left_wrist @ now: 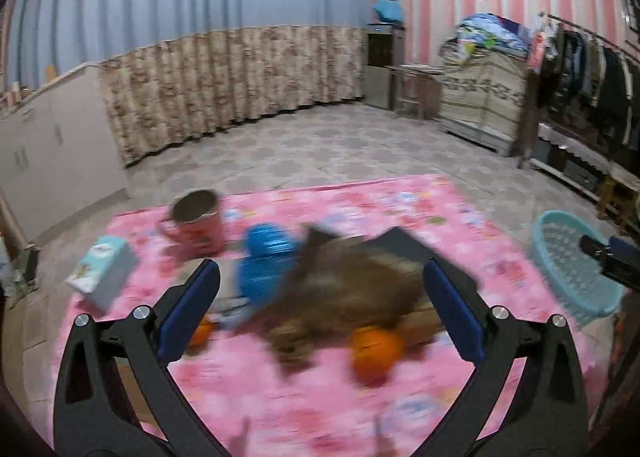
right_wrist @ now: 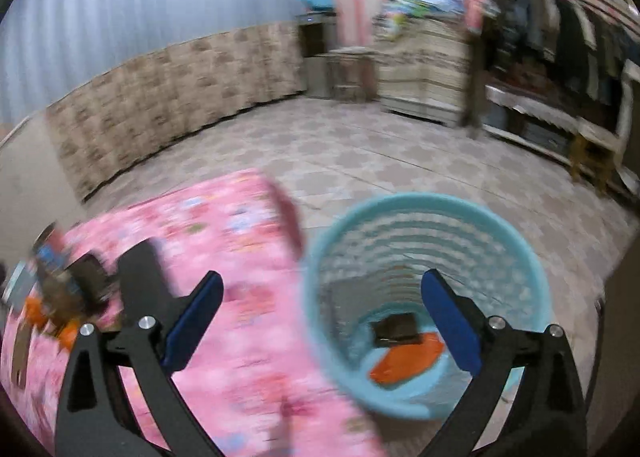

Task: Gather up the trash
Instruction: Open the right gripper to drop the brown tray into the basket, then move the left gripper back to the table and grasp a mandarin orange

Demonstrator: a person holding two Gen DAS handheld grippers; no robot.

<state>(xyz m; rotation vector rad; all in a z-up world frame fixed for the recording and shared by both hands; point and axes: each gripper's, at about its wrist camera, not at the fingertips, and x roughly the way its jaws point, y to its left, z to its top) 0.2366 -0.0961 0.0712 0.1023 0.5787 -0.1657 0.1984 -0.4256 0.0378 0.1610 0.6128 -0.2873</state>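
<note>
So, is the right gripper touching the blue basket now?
Apart. In the right wrist view the right gripper hangs open above the blue basket; its fingers hold nothing, and the basket's bottom shows between them.

Your left gripper (left_wrist: 320,313) hangs wide open over a blurred brown pile (left_wrist: 344,297); the blue basket (left_wrist: 576,273) stands far right.

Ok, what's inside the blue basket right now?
In the blue basket, a dark flat packet and an orange wrapper lie on the bottom. The right hand-held gripper hides part of the floor.
</note>
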